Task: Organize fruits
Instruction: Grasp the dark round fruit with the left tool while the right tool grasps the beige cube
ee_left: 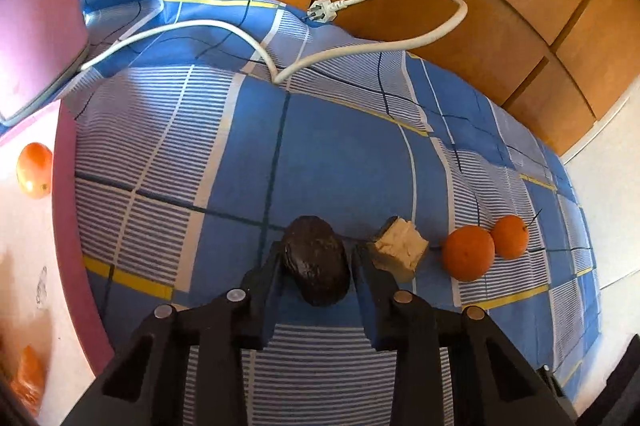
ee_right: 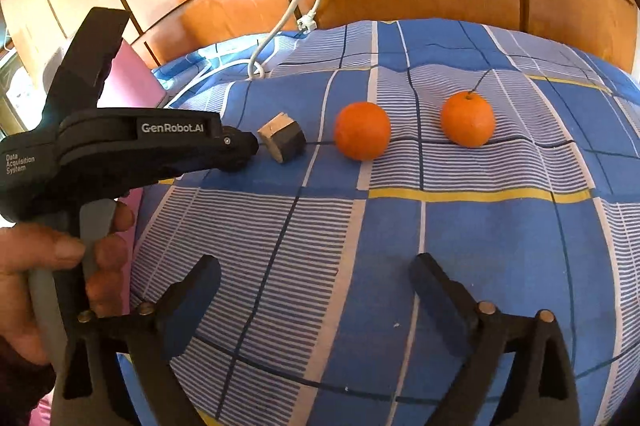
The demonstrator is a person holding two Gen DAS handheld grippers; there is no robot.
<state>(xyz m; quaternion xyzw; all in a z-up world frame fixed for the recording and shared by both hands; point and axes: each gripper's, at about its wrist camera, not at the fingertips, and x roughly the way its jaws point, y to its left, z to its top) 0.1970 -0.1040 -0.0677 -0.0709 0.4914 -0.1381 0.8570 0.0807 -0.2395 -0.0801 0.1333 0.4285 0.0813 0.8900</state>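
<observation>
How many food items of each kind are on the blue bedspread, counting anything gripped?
Oranges: 2
Avocado: 1, gripped in the left claw
Beige chunk: 1
Total: 4

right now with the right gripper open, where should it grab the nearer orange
Take the nearer orange across its round middle, coming down from above and the front. It sits free on the blue bedsheet, apart from the other orange and the beige block.

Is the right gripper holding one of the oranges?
No: the right gripper stands open over bare bedsheet, with both oranges lying beyond it.
</observation>
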